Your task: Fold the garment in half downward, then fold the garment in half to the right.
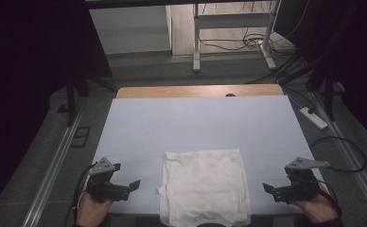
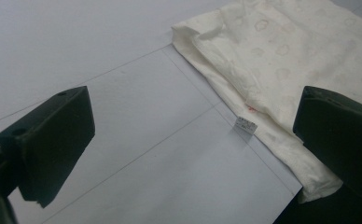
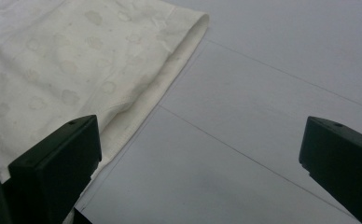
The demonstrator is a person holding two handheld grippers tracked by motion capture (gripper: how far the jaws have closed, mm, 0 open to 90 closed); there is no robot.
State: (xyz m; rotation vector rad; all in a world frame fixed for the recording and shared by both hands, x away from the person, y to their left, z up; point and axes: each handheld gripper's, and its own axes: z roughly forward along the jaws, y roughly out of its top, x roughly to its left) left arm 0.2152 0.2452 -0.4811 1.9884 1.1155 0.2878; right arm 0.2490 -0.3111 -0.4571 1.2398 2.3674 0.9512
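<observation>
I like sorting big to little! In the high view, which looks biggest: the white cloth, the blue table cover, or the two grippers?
1. Blue table cover
2. White cloth
3. Left gripper and right gripper: they look about alike, so no ranking between them.

One folded white cloth [image 1: 204, 185] lies on one pale table [image 1: 196, 123]. One small label [image 2: 244, 125] sticks out at the cloth's edge. Two grippers are there, the left gripper [image 1: 135, 185] and the right gripper [image 1: 268, 188], each with two black jaws. Two hands hold them. One white power strip [image 1: 313, 117] lies on the floor.
</observation>
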